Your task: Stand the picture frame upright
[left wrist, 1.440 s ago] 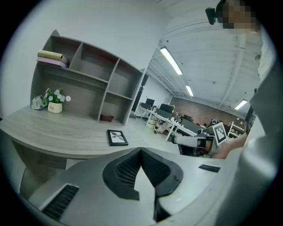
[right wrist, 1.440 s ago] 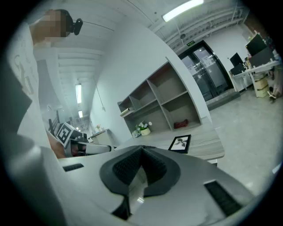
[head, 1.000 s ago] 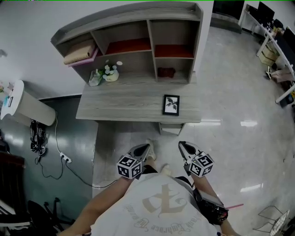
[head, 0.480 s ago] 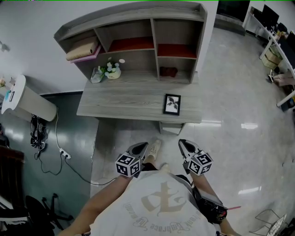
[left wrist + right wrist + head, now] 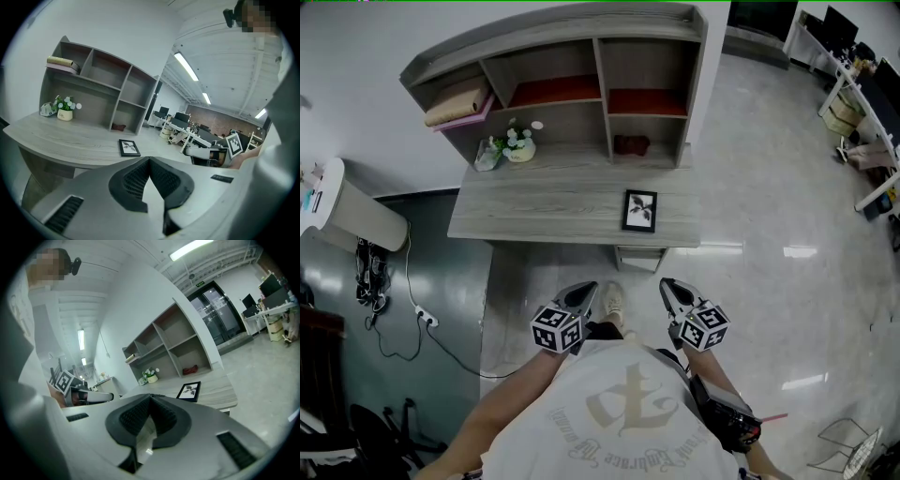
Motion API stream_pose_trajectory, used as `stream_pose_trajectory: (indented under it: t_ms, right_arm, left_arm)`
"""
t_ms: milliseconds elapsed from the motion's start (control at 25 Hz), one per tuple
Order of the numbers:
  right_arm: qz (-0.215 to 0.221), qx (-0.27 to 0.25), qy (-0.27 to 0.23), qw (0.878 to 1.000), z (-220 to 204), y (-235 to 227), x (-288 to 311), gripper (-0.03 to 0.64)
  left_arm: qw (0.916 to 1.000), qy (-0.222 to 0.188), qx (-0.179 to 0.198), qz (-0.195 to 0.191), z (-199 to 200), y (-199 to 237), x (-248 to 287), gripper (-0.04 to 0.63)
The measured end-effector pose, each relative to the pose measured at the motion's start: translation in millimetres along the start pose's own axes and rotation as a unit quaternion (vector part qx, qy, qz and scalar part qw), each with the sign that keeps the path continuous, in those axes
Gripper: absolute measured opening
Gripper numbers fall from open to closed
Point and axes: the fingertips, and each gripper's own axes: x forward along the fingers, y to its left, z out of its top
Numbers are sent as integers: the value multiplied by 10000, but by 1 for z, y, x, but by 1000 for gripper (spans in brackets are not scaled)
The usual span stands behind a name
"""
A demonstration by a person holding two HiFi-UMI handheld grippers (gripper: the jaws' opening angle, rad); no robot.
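- The picture frame (image 5: 639, 210) lay flat on its back on the grey wooden tabletop (image 5: 534, 211), right of the middle and near the front edge, showing a dark leaf print on white.
- The left tool (image 5: 584, 293) was held low in front of the person's body, above the floor and well short of the tabletop. Its jaws were pressed together with nothing between them.
- The right tool (image 5: 667, 286) hung beside it at the same height, likewise closed and empty, pointing roughly toward the frame.
- A shoe (image 5: 612, 300) of the person showed on the pale floor between the two tools.
- Behind the frame rose a shelf unit (image 5: 600, 42) with open compartments; a small dark red object (image 5: 630, 144) sat in the lower right one, well apart from the frame.
- A white pot of flowers (image 5: 520, 147) stood at the back left of the tabletop, far from the frame.
- A beige roll (image 5: 455, 101) lay on the upper left shelf.
- A white cylindrical stand (image 5: 347, 217) stood left of the tabletop, with cables (image 5: 412, 314) trailing on the dark floor.
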Motion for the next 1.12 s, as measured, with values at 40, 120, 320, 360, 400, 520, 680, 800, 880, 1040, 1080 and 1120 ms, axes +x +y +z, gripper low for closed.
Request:
stream_pose_trajectory:
  t_ms: [40,120,320,360,400,520,680,800,880,1040,1080,1120]
  right_arm:
    - [1,2,16,10000,-1,0,0,3]
    - [-12,19,56,10000,-3,-2,-2,3]
    - [-107,165,47,9998,-4,-14,-3,3]
    - [-105,171,46,9998,-4,-16,-2,3]
    - [-98,168,52,9998,-3,-17,1,3]
    - [-84,138,82,9998,2,-21,9,3]
    - [-139,173,133,9997,3,-32,18,3]
    - [-212,210,158,9994,7,-45,27,3]
    - [-238,211,180,9993,11,-53,34,3]
    - [-223,164,226,9994,23,-67,54,3]
    - [-216,156,237,9994,27,-70,60,3]
    - [-208,149,255,9993,30,-74,66,4]
  left_arm:
    - [10000,4,-19,2,-1,0,1,8]
    - [10000,13,-36,1,-1,-1,4,8]
    - [10000,-15,-47,4,4,2,7,8]
    - [10000,-14,-75,27,4,5,8,8]
    - [9999,-12,-107,49,5,7,9,8]
    - [9999,0,-145,65,8,14,16,8]
    - [9999,42,-158,-3,11,21,33,8]
    - [9998,57,-158,-67,19,27,49,8]
    - [9998,74,-155,-100,25,32,59,8]
    - [9998,86,-162,-103,38,46,78,8]
    - [9998,80,-162,-105,42,50,83,8]
    - [9998,79,-166,-106,46,54,88,8]
